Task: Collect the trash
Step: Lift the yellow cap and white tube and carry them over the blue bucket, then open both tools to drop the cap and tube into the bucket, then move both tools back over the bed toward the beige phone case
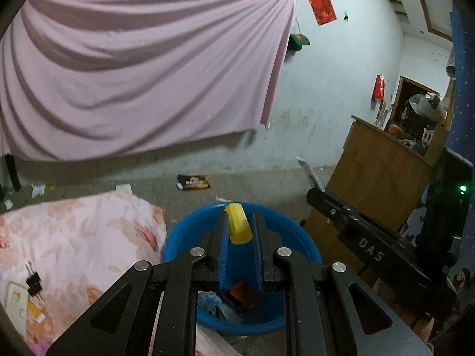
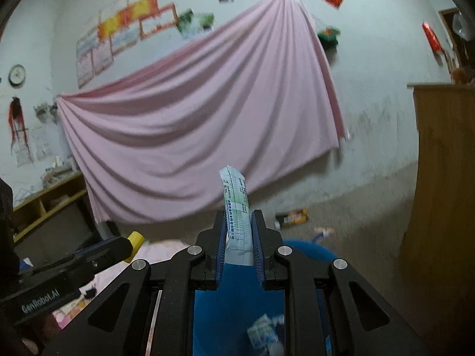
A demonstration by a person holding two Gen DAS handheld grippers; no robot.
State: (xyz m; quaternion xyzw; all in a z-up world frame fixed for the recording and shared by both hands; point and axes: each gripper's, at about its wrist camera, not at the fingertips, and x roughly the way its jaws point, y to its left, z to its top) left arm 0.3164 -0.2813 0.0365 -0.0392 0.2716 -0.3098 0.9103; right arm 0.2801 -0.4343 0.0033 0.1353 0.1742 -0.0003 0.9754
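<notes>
Both grippers hang over the blue basin [image 1: 184, 237] on the floor, its round rim ringing the fingers in each wrist view, and scraps of trash already lie in its bottom. The left gripper [image 1: 240, 222] has its jaws clamped on a yellow piece [image 1: 237, 224] that pokes out past the fingertips, over the basin's far rim. The right gripper [image 2: 239, 222] has its jaws squeezed on a printed paper packet [image 2: 236, 204] standing upright between the pads. Tight quarters here: a pink floral cloth [image 1: 74, 237] lies just beside the basin on the left, carrying a black binder clip [image 1: 33, 281], and a wooden cabinet [image 1: 383, 172] closes in the right. Beyond the rim the grey floor runs open to the wall, where a dark snack wrapper [image 1: 193, 182] lies under the hanging pink sheet [image 1: 133, 68].
</notes>
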